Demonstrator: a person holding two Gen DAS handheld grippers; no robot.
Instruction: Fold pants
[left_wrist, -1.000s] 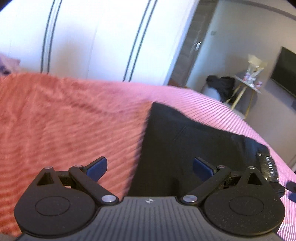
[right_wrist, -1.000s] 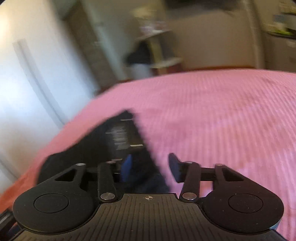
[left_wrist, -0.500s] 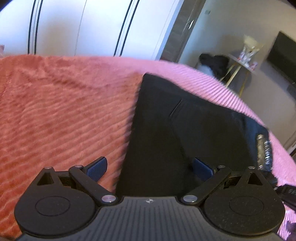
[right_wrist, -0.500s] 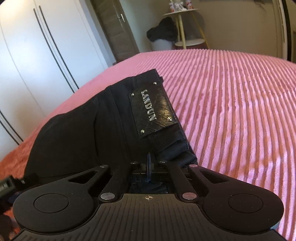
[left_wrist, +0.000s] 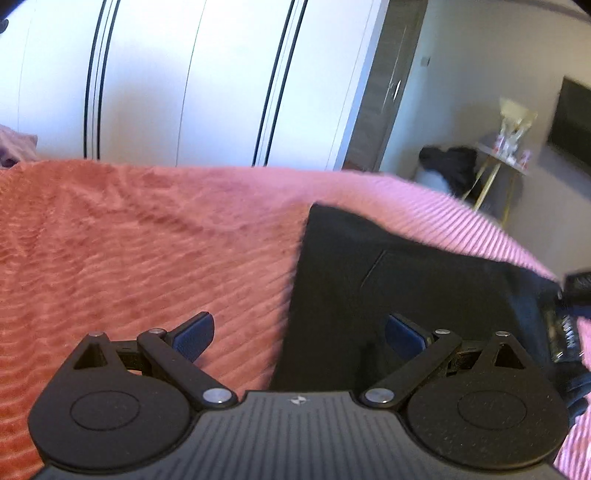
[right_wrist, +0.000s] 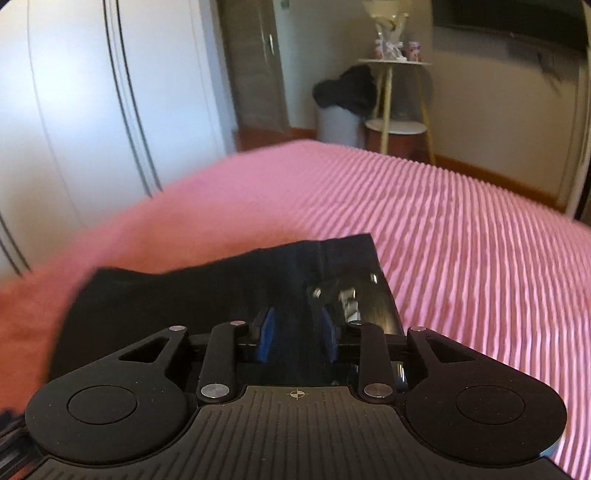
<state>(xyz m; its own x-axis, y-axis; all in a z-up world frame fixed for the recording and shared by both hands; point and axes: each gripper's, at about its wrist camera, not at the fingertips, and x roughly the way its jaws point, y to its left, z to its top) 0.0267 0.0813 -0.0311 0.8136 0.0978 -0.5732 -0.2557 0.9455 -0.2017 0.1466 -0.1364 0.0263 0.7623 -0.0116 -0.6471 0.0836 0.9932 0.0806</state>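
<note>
1. A pink ribbed bedspread (right_wrist: 461, 251) covers the bed, white wardrobe doors (left_wrist: 184, 81) beyond.
2. The black pants (left_wrist: 406, 288), folded into a compact block, lie just ahead of both grippers.
3. The left gripper (left_wrist: 299, 332) is spread wide, straddling the block's left edge, holding nothing.
4. The right gripper (right_wrist: 297, 332) has its blue pads part-way apart around a ridge of waistband near the leather patch (right_wrist: 369, 295); whether they bite is unclear.
5. Judgement: a late fold or final tidying; next, both should grip opposite corners evenly.
</note>
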